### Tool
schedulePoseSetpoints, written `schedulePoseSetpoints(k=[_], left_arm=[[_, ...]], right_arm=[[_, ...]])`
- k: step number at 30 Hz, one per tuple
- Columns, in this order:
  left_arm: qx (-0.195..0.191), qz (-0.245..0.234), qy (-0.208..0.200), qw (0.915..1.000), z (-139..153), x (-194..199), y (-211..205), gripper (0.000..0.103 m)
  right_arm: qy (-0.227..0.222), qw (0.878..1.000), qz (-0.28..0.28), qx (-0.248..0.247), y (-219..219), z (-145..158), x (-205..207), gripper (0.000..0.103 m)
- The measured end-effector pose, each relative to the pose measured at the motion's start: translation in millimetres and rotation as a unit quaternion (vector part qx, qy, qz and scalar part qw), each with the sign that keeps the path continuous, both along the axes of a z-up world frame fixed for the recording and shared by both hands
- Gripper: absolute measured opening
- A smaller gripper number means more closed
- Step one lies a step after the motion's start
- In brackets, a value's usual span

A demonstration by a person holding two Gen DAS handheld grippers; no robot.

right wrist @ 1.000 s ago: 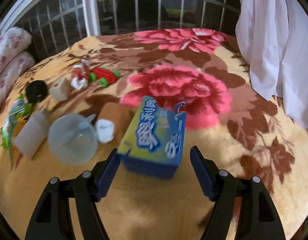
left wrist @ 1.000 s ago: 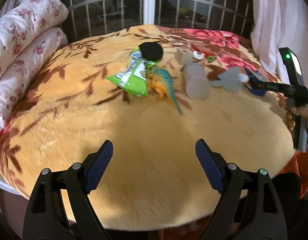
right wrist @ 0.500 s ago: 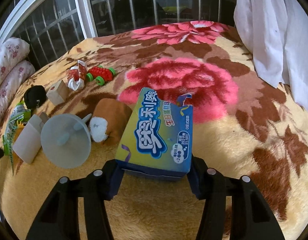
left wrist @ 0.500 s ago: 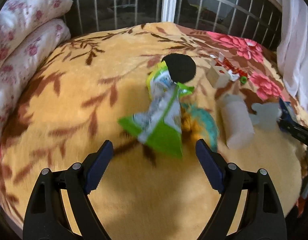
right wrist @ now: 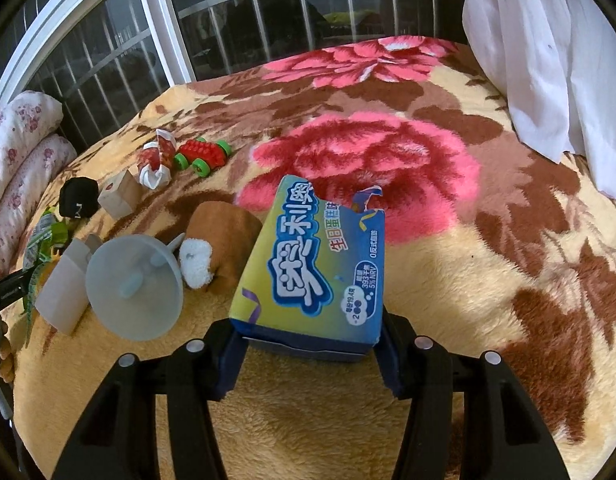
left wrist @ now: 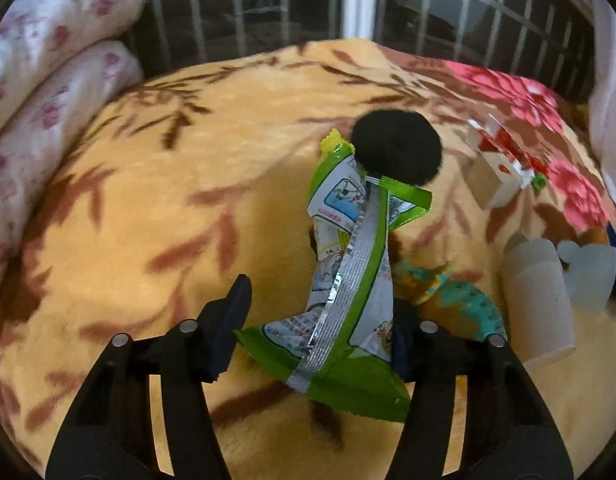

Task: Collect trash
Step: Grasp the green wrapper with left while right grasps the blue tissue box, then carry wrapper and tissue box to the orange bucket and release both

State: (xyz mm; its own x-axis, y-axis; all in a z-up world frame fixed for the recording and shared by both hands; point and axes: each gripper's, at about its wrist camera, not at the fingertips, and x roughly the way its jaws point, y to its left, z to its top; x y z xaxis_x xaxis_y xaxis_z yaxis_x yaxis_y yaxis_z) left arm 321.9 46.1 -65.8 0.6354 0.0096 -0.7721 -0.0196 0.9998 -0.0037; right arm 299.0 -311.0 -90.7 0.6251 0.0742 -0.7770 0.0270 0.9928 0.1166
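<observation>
A green and white snack wrapper (left wrist: 348, 280) lies on the floral blanket (left wrist: 148, 220). My left gripper (left wrist: 316, 332) is open, its jaws on either side of the wrapper's near end. The wrapper also shows far left in the right wrist view (right wrist: 48, 236). A blue and yellow snack box (right wrist: 312, 264) with a torn top sits between the jaws of my right gripper (right wrist: 308, 352), which are shut on its near end. A crumpled red and white wrapper (right wrist: 156, 160) lies further back.
On the blanket (right wrist: 468, 280) lie a black pouch (left wrist: 396, 152), a wooden block (right wrist: 118, 196), a teal and orange toy dinosaur (left wrist: 448, 292), a pale cylinder (left wrist: 540, 300), a translucent funnel (right wrist: 134, 288), a brown plush toy (right wrist: 216, 240), a red toy car (right wrist: 204, 152). Rolled quilts (left wrist: 48, 80), a barred window, a white curtain (right wrist: 548, 60).
My left gripper has moved forward to the green wrapper, and its jaws have narrowed around it. My right gripper has closed on the blue box.
</observation>
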Motion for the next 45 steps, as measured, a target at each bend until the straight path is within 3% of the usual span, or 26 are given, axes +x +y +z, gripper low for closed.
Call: schedulePoseSetpoints(k=[4,9,14,19,24,31,37,42,45], left_arm=[[-0.030,0.016,-0.028,0.9990,21,-36,10,0.056],[-0.004,0.034,-0.054,0.9979,44,-86,19,0.056],[-0.013,0.064,-0.092,0.9936,73,-142,36,0.056],[-0.019,0.070,-0.116,0.9905,92,-179,40,0.056],[-0.024,0.041,-0.146,0.9882,105,-213,29,0.056],[-0.049,-0.033,-0.147,0.9873,89,-245,4,0.056],[-0.056,-0.087,-0.129,0.9862,66,-269,-25,0.056],[-0.027,-0.110,-0.109,0.9876,38,-298,-45,0.057],[-0.019,-0.137,-0.067,0.9881,7,-315,-55,0.057]], right_arm=[[-0.009,1.000,0.010,0.004,2,4,-3,0.054],[-0.042,0.999,0.020,0.006,7,20,-18,0.054],[-0.088,0.995,0.052,0.010,33,51,-49,0.054],[-0.154,0.982,0.108,-0.006,70,95,-81,0.054],[-0.184,0.971,0.154,0.005,95,121,-120,0.054],[-0.166,0.967,0.195,0.002,113,108,-198,0.054],[-0.132,0.972,0.193,0.004,110,79,-253,0.054],[-0.098,0.976,0.193,0.021,103,59,-289,0.054],[-0.075,0.977,0.201,0.017,103,42,-300,0.054]])
